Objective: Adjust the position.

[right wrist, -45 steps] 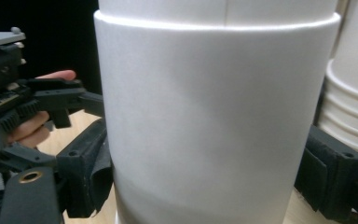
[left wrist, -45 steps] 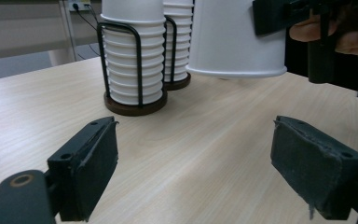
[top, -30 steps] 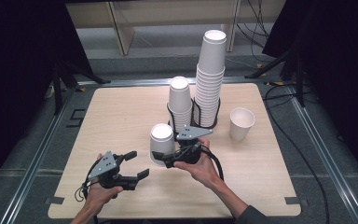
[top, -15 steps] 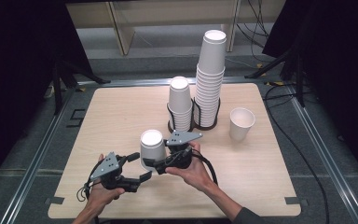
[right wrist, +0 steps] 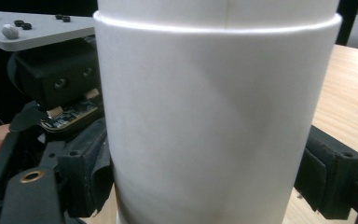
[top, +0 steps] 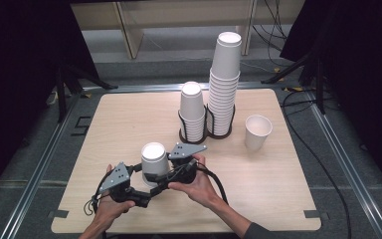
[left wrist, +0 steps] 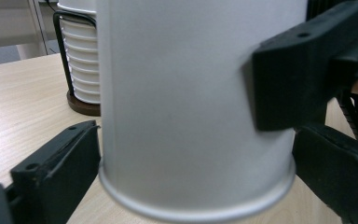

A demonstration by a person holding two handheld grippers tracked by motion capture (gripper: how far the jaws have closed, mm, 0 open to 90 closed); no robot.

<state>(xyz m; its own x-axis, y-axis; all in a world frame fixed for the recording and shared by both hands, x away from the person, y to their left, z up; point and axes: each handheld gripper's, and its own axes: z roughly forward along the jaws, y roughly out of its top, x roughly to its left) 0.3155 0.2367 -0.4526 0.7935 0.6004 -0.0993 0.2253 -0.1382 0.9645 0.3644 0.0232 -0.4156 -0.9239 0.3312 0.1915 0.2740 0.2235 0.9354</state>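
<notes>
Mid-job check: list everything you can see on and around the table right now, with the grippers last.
table: one, light wood, centre, metal rails around it
cup holder: one, black wire, far middle of the table
tall cup stack: one, white, right slot of the holder
short cup stack: one, white, left slot
loose cup: one, white, upright, right of the holder
upside-down cup: one, white, near edge, between both grippers
cables: several, black, floor at right
left gripper: black, jaws just opened around the upside-down cup
right gripper: black, clamped on that cup
hands: two, near edge
</notes>
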